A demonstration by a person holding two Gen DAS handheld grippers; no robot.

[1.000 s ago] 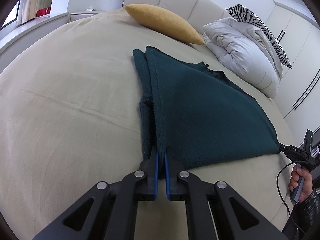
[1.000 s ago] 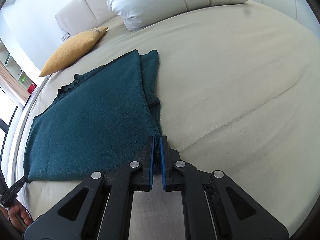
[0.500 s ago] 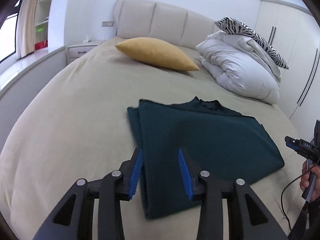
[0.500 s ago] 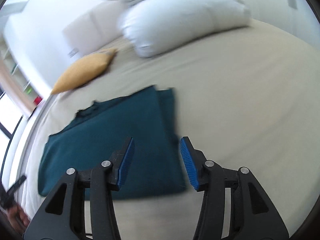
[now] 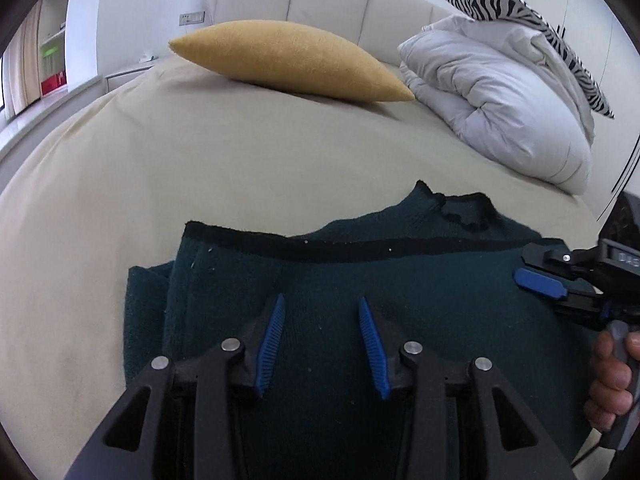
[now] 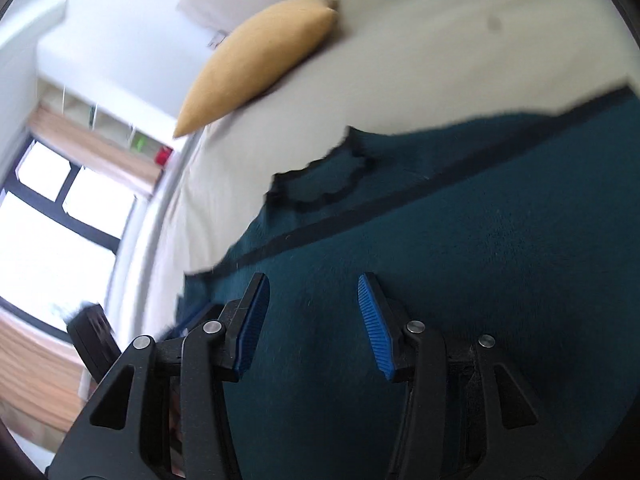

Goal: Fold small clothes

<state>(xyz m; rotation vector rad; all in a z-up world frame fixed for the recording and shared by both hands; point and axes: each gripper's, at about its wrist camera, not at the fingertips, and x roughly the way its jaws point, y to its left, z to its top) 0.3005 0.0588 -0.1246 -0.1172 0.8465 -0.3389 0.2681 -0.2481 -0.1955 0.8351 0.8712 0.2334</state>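
We hold our left gripper [image 5: 322,330] with its blue pads spread wide and nothing between them, just over the dark teal sweater [image 5: 400,288], which lies folded on the beige bed [image 5: 200,152] with its collar toward the headboard and a folded layer showing along its left edge. Our right gripper [image 6: 313,312] is likewise spread wide and grips nothing, poised above the sweater's right part; the left view shows it at the garment's right edge. A yellow cushion [image 5: 288,60] and a white duvet [image 5: 500,96] sit near the headboard, well apart from the sweater.
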